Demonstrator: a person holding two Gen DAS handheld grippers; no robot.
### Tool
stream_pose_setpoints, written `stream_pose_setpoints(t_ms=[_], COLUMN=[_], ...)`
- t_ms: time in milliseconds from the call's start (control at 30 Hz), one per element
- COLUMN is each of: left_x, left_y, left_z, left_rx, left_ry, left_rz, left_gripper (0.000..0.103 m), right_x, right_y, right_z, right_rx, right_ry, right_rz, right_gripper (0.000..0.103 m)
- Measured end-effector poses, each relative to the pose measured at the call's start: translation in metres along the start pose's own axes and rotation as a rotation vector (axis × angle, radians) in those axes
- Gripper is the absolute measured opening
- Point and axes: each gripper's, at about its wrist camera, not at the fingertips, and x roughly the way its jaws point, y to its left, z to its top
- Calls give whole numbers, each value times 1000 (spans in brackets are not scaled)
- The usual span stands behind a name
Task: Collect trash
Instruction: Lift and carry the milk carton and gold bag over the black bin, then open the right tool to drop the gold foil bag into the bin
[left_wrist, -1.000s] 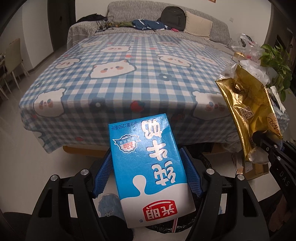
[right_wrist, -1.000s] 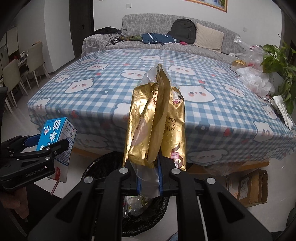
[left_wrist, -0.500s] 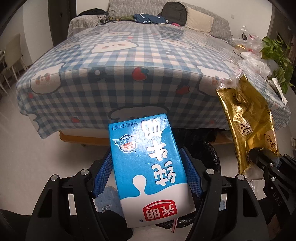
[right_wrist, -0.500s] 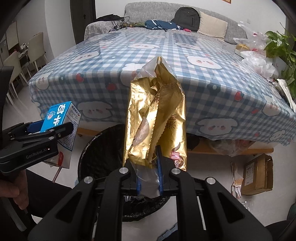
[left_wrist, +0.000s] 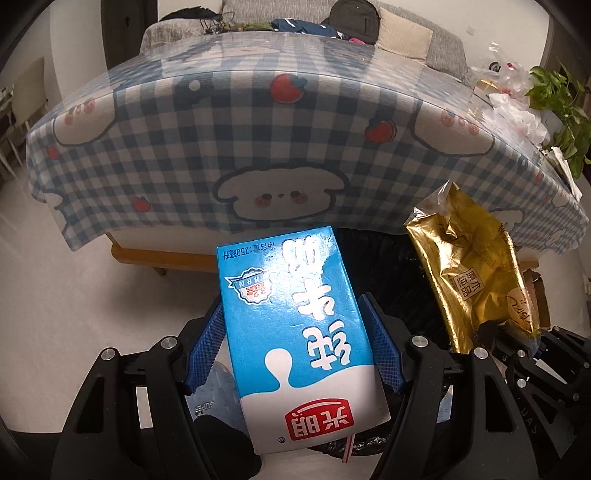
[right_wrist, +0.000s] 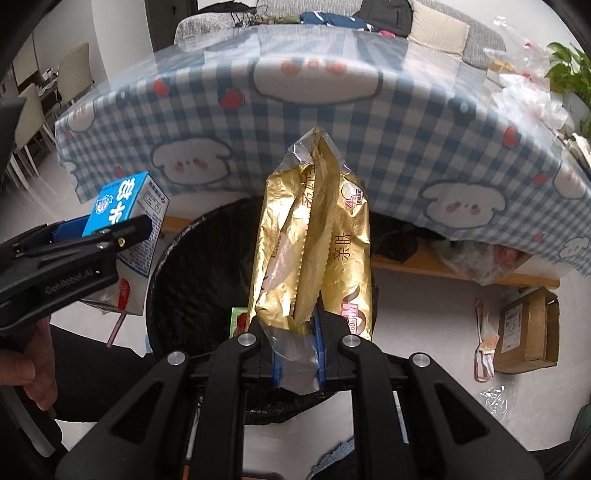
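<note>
Both pieces were picked up but neither was dropped yet; more loose bags and wrappers lay on the far right of the table (right_wrist: 406, 122), so collection looked well short of done. The left gripper (left_wrist: 293, 354) was clamped on the sides of the blue milk carton (left_wrist: 295, 321), just left of the black-lined trash bin (right_wrist: 207, 266). The right gripper (right_wrist: 297, 354) was pinched shut on the clear tail of the gold wrapper (right_wrist: 314, 251), directly over the bin's mouth.

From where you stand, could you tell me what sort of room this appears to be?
Most likely a home living room. A grey fabric sofa with a beige cushion stands at the back, a table under a blue checked tablecloth fills the middle, and a black-lined rubbish bin sits on the floor.
</note>
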Motion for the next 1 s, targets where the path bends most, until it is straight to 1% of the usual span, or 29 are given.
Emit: stream_pose_setpoints(t_ms=[167, 400, 467, 533, 667, 700, 833, 967, 1000], left_x=[11, 25, 26, 26, 28, 28, 30, 31, 31], left_y=[-2, 0, 1, 1, -1, -2, -7, -15, -17], left_z=[-9, -17, -17, -16, -17, -17, -17, -18, -18], left_rx=[10, 6, 3, 4, 10, 12, 11, 20, 22], left_ry=[-1, 28, 29, 27, 30, 32, 37, 36, 35], left_rz=[9, 34, 36, 35, 31, 30, 22, 10, 6], left_gripper=[69, 69, 69, 69, 69, 69, 69, 69, 69], right_x=[16, 30, 32, 32, 32, 32, 29, 25, 24], right_y=[2, 8, 8, 8, 8, 8, 2, -11, -15], right_z=[-5, -9, -8, -6, -4, -3, -1, 0, 0], right_rx=[5, -9, -13, -10, -3, -4, 0, 27, 34], right_ry=[39, 48, 49, 38, 32, 30, 17, 5, 3], right_rz=[16, 35, 47, 46, 51, 51, 44, 29, 23], right_gripper=[12, 13, 18, 27, 34, 38, 60, 76, 82])
